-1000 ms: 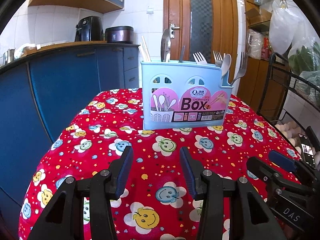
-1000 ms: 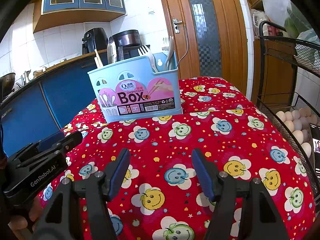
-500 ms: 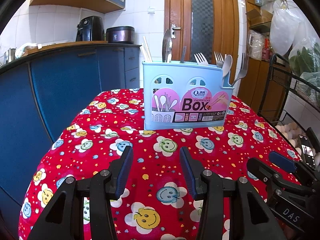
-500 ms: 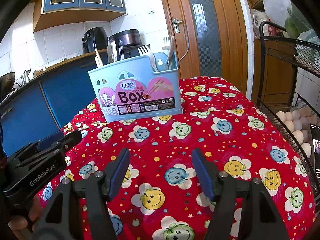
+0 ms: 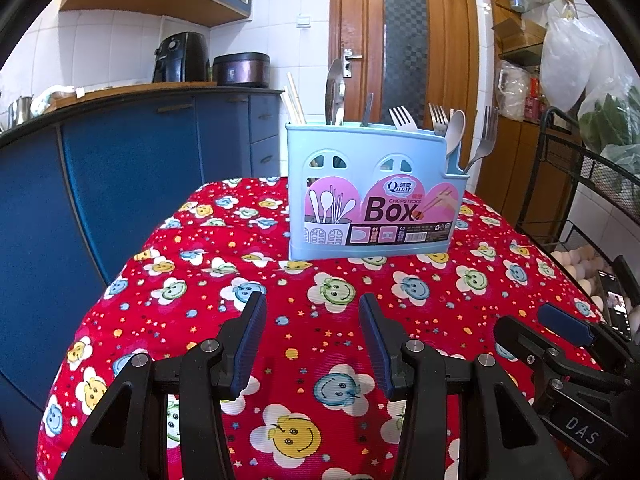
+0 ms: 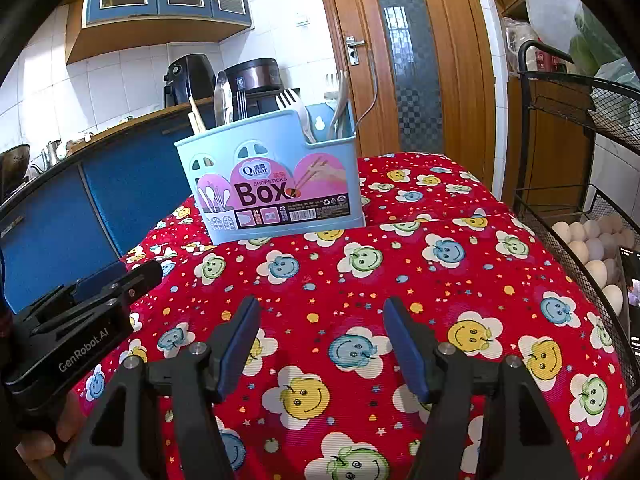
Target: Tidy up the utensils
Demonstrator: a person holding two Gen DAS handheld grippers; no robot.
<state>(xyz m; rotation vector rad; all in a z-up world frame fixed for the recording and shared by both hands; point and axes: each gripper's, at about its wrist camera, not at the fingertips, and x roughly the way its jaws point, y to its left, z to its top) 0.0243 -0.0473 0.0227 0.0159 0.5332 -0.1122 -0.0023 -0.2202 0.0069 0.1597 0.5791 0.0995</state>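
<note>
A light blue utensil box (image 5: pixel 372 196) (image 6: pixel 272 188) stands upright at the far end of the table covered in a red smiley-flower cloth (image 5: pixel 320 292) (image 6: pixel 400 272). Forks (image 5: pixel 402 118), a spoon (image 5: pixel 455 128), chopsticks (image 5: pixel 294 100) and a large ladle (image 5: pixel 334 88) stick out of its top. My left gripper (image 5: pixel 312 340) hovers open over the cloth, well short of the box, with nothing between its fingers. My right gripper (image 6: pixel 320 344) is also open and empty, beside the left one. Each gripper shows at the edge of the other's view.
Blue kitchen cabinets (image 5: pixel 120 184) run along the left with appliances on the counter. A black wire rack (image 6: pixel 580 208) holding eggs (image 6: pixel 592 244) stands close on the right. A wooden door (image 5: pixel 404 52) is behind the table.
</note>
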